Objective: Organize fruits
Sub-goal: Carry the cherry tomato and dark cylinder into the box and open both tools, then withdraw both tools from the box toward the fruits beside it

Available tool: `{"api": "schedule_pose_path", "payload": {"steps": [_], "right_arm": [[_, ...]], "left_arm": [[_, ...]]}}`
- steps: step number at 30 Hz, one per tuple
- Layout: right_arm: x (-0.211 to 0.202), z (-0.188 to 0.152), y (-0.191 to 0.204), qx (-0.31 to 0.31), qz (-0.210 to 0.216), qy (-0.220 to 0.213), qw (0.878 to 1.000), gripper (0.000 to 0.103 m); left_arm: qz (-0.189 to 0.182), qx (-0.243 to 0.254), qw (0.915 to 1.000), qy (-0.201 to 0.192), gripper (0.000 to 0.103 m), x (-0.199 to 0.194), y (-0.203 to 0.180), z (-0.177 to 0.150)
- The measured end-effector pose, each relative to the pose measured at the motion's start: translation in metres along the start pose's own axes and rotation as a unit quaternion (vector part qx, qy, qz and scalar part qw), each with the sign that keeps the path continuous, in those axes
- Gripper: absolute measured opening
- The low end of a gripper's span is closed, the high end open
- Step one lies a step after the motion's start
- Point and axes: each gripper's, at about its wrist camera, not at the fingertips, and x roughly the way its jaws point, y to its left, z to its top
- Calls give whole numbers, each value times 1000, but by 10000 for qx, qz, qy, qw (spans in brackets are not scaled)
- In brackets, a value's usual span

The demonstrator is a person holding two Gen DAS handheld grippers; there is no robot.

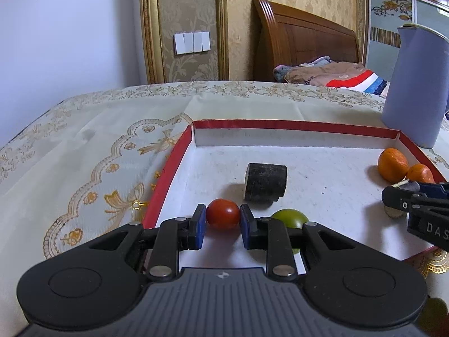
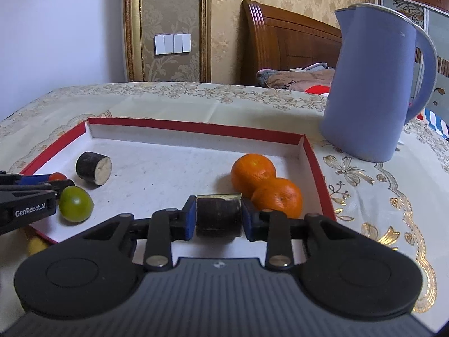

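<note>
Fruits lie in a shallow red-rimmed tray on the cloth-covered counter. The left gripper has its jaws closed narrow around a red tomato near the tray's 7 o'clock corner, blue pads touching both sides. Just beside it, at 3 o'clock, sits a green fruit, partly hidden behind the right-hand finger. A dark cylinder piece lies on its side at 12 o'clock from the tomato, apart from it. The right gripper holds a second dark cylinder between its pads; whether it rests on the tray floor is hard to tell. Two oranges touch each other at its 1 o'clock, near the tray's right wall. A lavender kettle stands upright on the counter beyond the tray's far right corner.
</note>
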Motion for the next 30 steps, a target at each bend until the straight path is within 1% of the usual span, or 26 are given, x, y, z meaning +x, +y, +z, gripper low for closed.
{"api": "schedule_pose_path", "payload": {"steps": [8, 10, 11, 12, 13, 14, 15, 16, 18, 20, 23, 28, 30], "right_arm": [[-2, 0, -2, 109, 44, 9, 9999, 31], [-2, 0, -2, 123, 55, 5, 9999, 31], [-2, 0, -2, 121, 58, 8, 9999, 31], [-3, 0, -2, 123, 60, 6, 9999, 33], [-3, 0, -2, 136, 71, -6, 9999, 38], [-4, 0, -2, 147, 73, -32, 9999, 41], [-5, 0, -2, 134, 68, -58, 9999, 41], [-6, 0, -1, 111, 66, -77, 9999, 41], [-8, 0, 0, 104, 58, -124, 9999, 43], [-9, -1, -1, 134, 75, -145, 9998, 53], [-12, -2, -1, 149, 56, -214, 9996, 53], [-14, -3, -2, 209, 92, -231, 9995, 54], [-16, -4, -3, 216, 86, -258, 9994, 56]], "left_arm": [[-10, -95, 10000, 21, 26, 2, 3, 0], [-25, -98, 9999, 18, 30, 1, 3, 0], [-36, -82, 10000, 16, 36, 1, 2, 0], [5, -79, 10000, -18, 49, 0, 2, -1], [90, -102, 9999, -101, 58, -3, 2, -1], [51, -142, 9997, -170, 71, -5, 4, -1], [-80, -174, 9997, -173, 75, -6, 5, -1], [-140, -193, 9996, -165, 75, -6, 5, -1], [-30, -57, 9998, -191, 75, -6, 1, -2], [40, 64, 9997, -215, 75, -6, -2, -4], [18, 75, 9996, -266, 75, -10, -2, -5], [-3, -106, 9992, -381, 75, -18, 4, -6], [-18, -174, 9988, -454, 76, -23, 8, -8]]}}
